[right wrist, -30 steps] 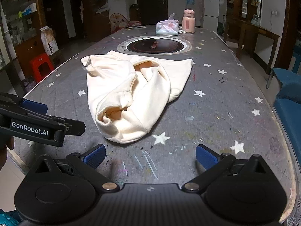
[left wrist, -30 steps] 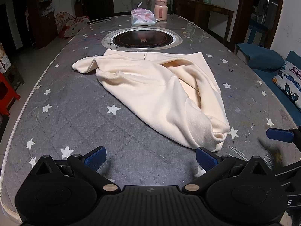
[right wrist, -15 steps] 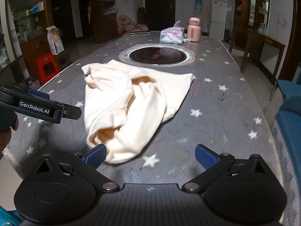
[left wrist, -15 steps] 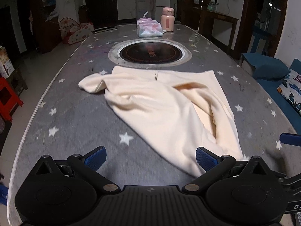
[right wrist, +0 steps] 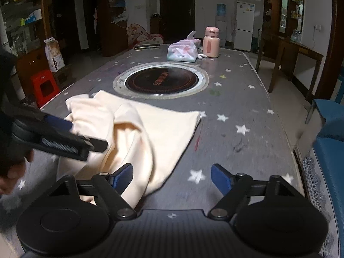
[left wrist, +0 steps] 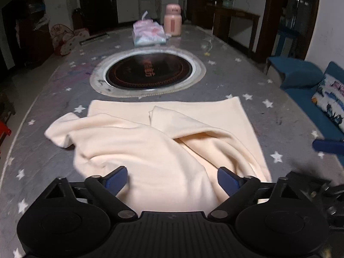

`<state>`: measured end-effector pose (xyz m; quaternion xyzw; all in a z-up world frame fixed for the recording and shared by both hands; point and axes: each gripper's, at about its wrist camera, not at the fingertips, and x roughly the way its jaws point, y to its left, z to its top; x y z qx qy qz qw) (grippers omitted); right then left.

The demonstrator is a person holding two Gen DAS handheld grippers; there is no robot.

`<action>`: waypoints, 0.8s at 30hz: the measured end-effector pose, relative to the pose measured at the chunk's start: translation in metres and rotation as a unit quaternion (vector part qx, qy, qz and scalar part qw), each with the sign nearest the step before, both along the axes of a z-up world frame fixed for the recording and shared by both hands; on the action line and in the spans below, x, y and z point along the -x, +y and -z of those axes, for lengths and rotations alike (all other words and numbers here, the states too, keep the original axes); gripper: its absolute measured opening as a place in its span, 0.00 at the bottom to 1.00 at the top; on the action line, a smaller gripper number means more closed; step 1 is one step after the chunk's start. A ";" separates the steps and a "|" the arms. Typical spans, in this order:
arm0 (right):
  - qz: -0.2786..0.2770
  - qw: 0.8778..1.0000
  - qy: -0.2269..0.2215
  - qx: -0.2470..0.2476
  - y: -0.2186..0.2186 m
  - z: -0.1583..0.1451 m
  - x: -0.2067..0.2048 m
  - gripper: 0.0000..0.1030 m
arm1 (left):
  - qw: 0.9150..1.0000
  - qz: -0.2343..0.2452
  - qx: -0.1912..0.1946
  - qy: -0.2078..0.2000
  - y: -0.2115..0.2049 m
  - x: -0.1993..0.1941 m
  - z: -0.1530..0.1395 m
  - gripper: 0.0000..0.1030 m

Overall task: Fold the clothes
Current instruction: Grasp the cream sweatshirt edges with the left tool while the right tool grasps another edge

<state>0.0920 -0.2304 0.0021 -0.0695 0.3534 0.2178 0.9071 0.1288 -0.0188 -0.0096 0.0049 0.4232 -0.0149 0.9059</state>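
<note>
A cream garment (left wrist: pixel 163 146) lies crumpled on the grey star-patterned table (left wrist: pixel 49 163), also in the right wrist view (right wrist: pixel 137 133). My left gripper (left wrist: pixel 172 178) is open, its blue fingertips (left wrist: pixel 117 177) spread over the garment's near hem. My right gripper (right wrist: pixel 172 177) is open beside the garment's near right corner, its left fingertip (right wrist: pixel 123 175) over the cloth, its right one over bare table. The left gripper also shows in the right wrist view (right wrist: pixel 58 137), above the garment's left side.
A round black hotplate (left wrist: pixel 148 73) is set in the table beyond the garment. A tissue pack (left wrist: pixel 149 35) and a pink bottle (left wrist: pixel 173 20) stand at the far end. A blue sofa (left wrist: pixel 318 99) is on the right, a red stool (right wrist: pixel 44 86) on the left.
Both grippers have moved forward toward the garment; its near hem now lies between the left fingertips. The garment itself has not moved.
</note>
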 end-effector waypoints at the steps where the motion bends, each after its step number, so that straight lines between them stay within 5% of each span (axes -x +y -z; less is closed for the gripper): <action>1: -0.001 1.000 -0.001 -0.001 0.001 0.000 -0.007 0.74 | 1.000 0.000 -0.003 0.007 -0.001 -0.006 0.005 0.76; 6: -0.024 1.000 0.008 0.001 0.013 0.005 -0.035 0.68 | 1.000 0.013 -0.007 0.011 0.004 -0.011 0.015 0.50; 8: -0.044 0.999 0.015 0.002 0.023 0.010 -0.045 0.65 | 1.000 0.018 0.007 0.009 0.009 -0.007 0.012 0.23; 9: -0.054 0.998 0.021 0.002 0.030 0.013 -0.050 0.64 | 1.000 0.016 0.013 0.006 0.013 -0.004 0.009 0.19; 17: -0.089 0.995 0.041 0.005 0.072 0.037 -0.083 0.47 | 0.998 -0.025 0.043 -0.024 0.052 0.035 -0.013 0.13; 22: -0.098 0.994 0.050 -0.016 0.078 0.044 -0.091 0.14 | 0.996 -0.063 0.056 -0.034 0.082 0.069 -0.022 0.13; 24: -0.089 0.995 0.036 -0.015 0.074 0.039 -0.087 0.11 | 0.995 -0.077 0.057 -0.036 0.093 0.084 -0.024 0.13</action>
